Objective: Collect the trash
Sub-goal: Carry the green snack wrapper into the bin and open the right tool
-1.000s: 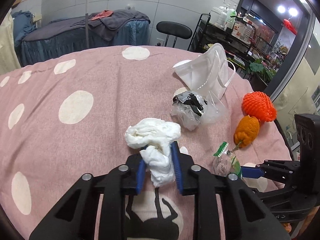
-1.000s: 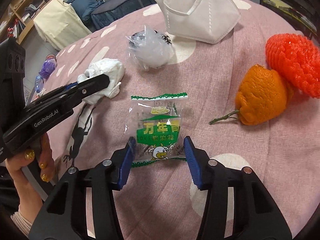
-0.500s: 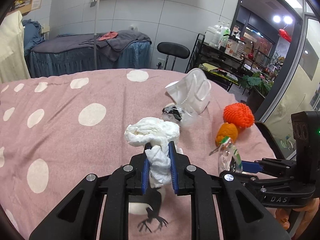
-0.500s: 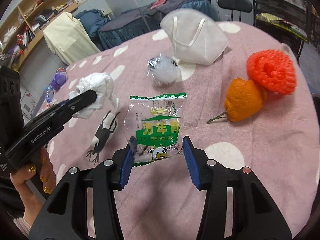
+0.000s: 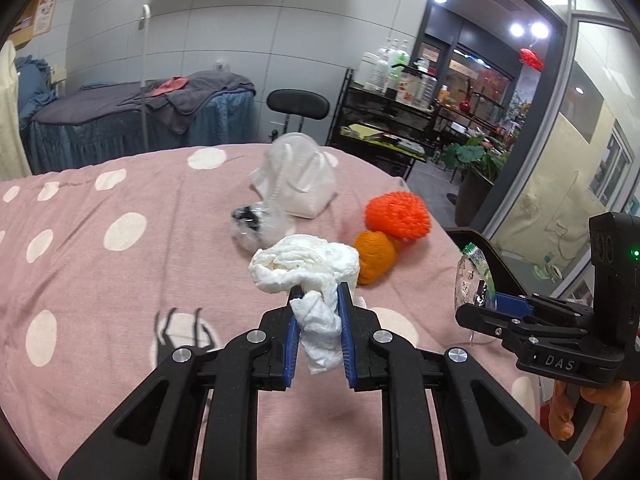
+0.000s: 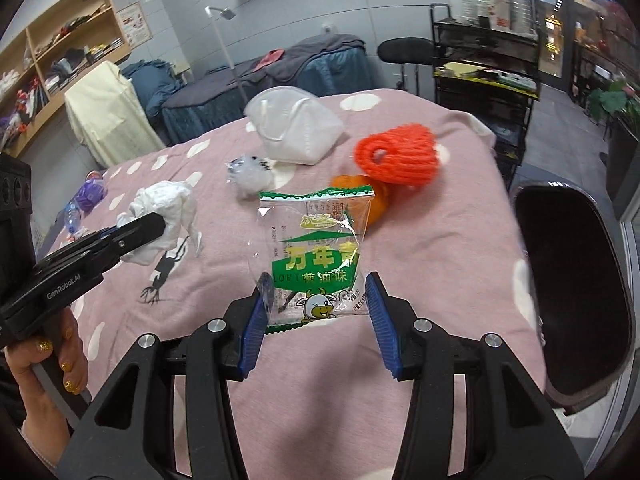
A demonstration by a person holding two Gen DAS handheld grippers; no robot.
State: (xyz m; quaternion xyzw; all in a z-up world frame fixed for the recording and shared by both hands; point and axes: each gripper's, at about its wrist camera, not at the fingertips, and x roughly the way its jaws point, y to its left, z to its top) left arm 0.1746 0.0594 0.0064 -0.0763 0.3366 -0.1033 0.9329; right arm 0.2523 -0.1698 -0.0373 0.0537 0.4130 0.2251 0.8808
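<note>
White crumpled tissue [image 5: 308,268] sits pinched in the left gripper's [image 5: 318,300] nearly closed jaws above the pink dotted surface [image 5: 120,280], while the right gripper's [image 6: 320,300] half-open jaws clamp a clear green-printed snack wrapper [image 6: 316,252].

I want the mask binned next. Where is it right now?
The mask lies at the far side of the table, centre in both views, just beyond the crumpled plastic and left of the red net.

Both wrist views overlook the shared pink tablecloth [image 5: 120,280].
</note>
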